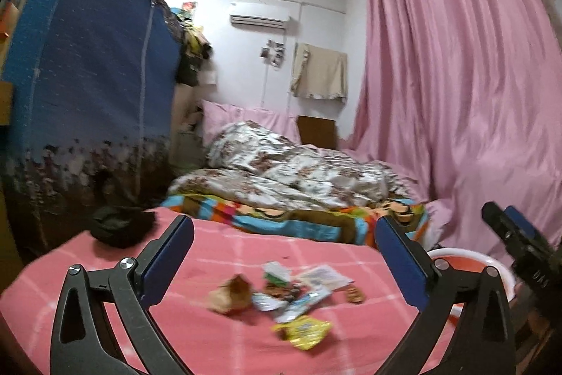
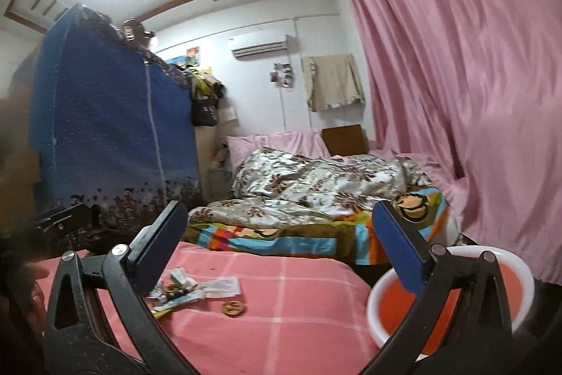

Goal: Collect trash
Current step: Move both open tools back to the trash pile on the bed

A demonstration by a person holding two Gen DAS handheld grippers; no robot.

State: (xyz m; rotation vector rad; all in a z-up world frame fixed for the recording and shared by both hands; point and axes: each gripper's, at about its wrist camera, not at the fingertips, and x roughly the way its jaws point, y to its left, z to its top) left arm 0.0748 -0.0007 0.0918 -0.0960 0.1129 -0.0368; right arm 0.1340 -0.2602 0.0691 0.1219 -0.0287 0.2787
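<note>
The left hand-held gripper [image 1: 281, 255] hangs wide and empty over a pink checked bed [image 1: 217, 336], and the right hand-held gripper [image 2: 277, 241] gapes just as wide with nothing in it. The trash [image 1: 281, 301], a loose heap of wrappers, lies on the sheet between the left fingers, well apart from the red basin [image 2: 453, 301] at the bed's right edge. Beyond are a floral quilt [image 1: 291, 164], a blue wardrobe [image 1: 87, 65] and pink curtains [image 1: 456, 76].

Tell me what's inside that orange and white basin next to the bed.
The basin looks empty: only its bare orange bottom shows inside the white rim. The right gripper's finger and frame cover part of the inside, so a small scrap there could be hidden.
</note>
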